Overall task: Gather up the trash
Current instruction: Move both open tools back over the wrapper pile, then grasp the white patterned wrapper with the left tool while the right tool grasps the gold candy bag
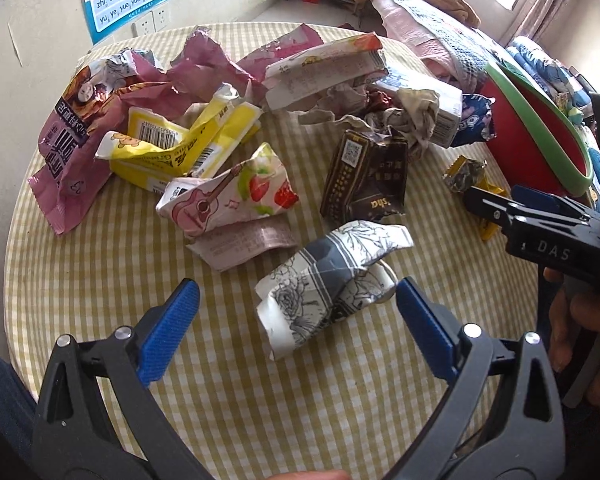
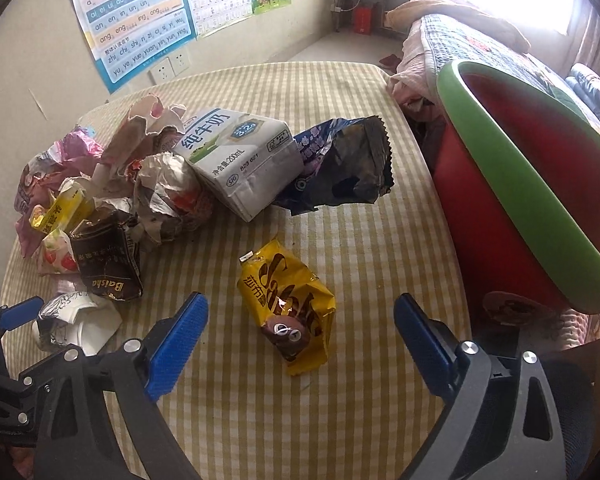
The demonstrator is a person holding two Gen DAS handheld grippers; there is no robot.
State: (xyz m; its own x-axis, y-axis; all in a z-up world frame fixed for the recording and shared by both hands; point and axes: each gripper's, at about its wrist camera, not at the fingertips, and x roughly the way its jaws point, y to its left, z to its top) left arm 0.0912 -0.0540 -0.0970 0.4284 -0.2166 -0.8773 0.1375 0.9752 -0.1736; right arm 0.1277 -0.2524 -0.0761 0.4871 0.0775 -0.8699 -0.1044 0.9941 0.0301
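On the checked tablecloth (image 1: 100,300), a pile of wrappers fills the far left. The left gripper (image 1: 298,312) is spread wide, its blue fingers on either side of a crumpled grey flowered wrapper (image 1: 332,280), not touching it. Further right, the right gripper (image 2: 300,328) also stands spread around a yellow snack packet (image 2: 290,304). A red bin (image 2: 500,216) with a green rim stands at the table's right edge.

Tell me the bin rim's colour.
Green, on a red bin; rim clearest in the right wrist view.
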